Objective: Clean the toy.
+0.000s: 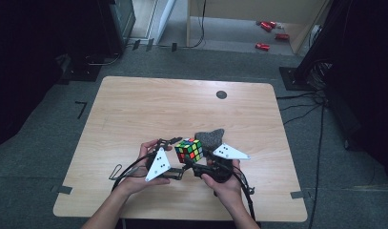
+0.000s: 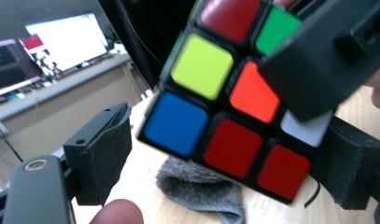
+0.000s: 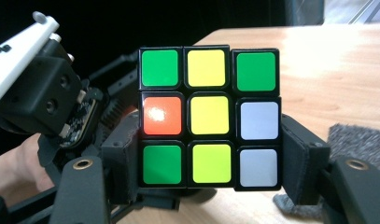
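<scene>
A scrambled Rubik's cube (image 1: 189,150) is held above the table's near middle. My right gripper (image 1: 197,160) is shut on it: in the right gripper view both pads press the lower sides of the cube (image 3: 208,116), whose green, yellow, orange and white face looks at the camera. My left gripper (image 1: 175,145) is at the cube's left, open. In the left gripper view the cube (image 2: 225,107) sits between the jaws, and the left pad (image 2: 101,154) stands apart from it with a gap.
A grey cloth (image 1: 209,137) lies on the wooden table (image 1: 134,109) just behind the cube. A small black disc (image 1: 221,94) sits near the far edge. Dark equipment and cables flank the table, and red cans (image 1: 268,28) lie on the floor beyond.
</scene>
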